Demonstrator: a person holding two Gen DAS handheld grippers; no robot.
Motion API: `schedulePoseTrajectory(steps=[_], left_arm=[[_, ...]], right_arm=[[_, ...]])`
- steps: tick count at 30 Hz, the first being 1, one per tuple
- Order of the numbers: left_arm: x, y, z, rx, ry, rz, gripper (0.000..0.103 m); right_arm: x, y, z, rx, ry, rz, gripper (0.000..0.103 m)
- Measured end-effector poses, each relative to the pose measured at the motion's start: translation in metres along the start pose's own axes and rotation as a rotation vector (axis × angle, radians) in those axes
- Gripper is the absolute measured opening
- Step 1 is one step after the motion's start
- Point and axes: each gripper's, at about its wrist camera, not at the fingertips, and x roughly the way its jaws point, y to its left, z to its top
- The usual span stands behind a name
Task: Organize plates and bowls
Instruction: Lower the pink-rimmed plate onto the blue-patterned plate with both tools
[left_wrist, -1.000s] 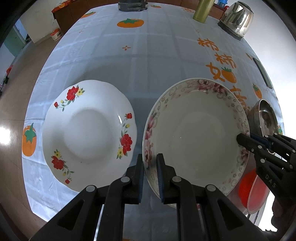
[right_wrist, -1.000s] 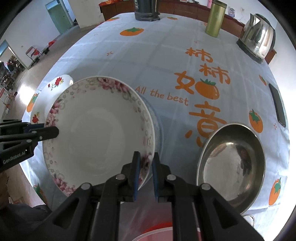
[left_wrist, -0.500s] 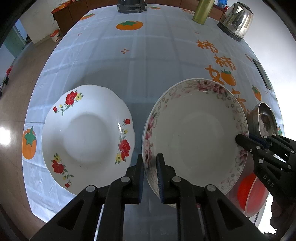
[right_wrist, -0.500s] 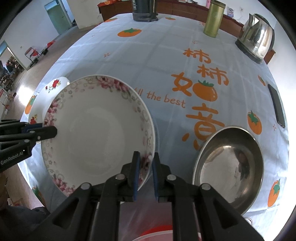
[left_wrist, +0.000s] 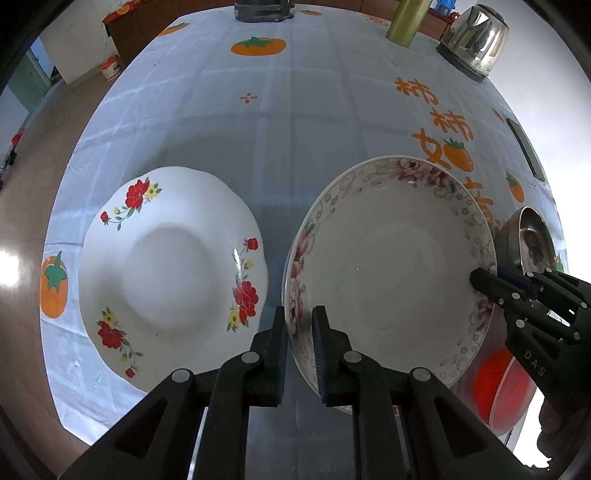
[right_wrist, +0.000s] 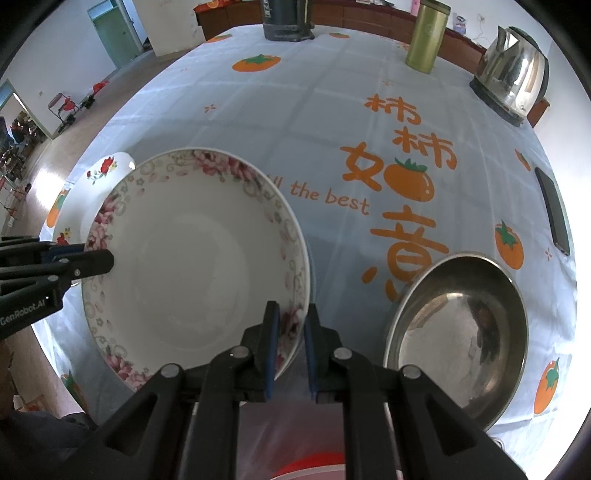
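Observation:
A deep white bowl with a pink floral rim (left_wrist: 391, 273) (right_wrist: 192, 258) is held above the table by both grippers. My left gripper (left_wrist: 299, 332) is shut on its left rim. My right gripper (right_wrist: 290, 332) is shut on its right rim and also shows in the left wrist view (left_wrist: 484, 280). A white scalloped plate with red flowers (left_wrist: 170, 273) lies on the tablecloth to the bowl's left; in the right wrist view (right_wrist: 99, 173) it is mostly hidden behind the bowl.
A steel bowl (right_wrist: 458, 332) sits to the right of the held bowl. A red plastic bowl (left_wrist: 498, 391) is near the front edge. A kettle (right_wrist: 509, 81), a green tumbler (right_wrist: 424, 37), a dark appliance (right_wrist: 288, 18) and a phone (right_wrist: 554, 210) stand farther off.
Both grippers and the floral bowl have drifted slightly toward me and to the left. The table pattern has shifted down in both views. The grips are unchanged.

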Motion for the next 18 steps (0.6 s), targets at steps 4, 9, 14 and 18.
schedulePoseTrajectory(steps=[4, 9, 14, 18], left_arm=[[0.0004, 0.0001, -0.0009, -0.001, 0.001, -0.002, 0.014], [0.0013, 0.0017, -0.0028, -0.008, 0.003, -0.007, 0.013], [0.002, 0.0032, -0.0037, -0.013, 0.004, -0.006, 0.013], [0.0026, 0.0034, -0.0037, -0.018, 0.004, -0.006, 0.013]], right_arm=[[0.0007, -0.0001, 0.0004, 0.0, -0.001, -0.001, 0.013], [0.001, 0.0004, 0.0008, -0.005, -0.001, -0.005, 0.013], [0.0008, 0.0025, 0.0018, -0.019, -0.003, -0.015, 0.013], [0.0016, 0.004, 0.0024, -0.024, -0.004, -0.018, 0.013]])
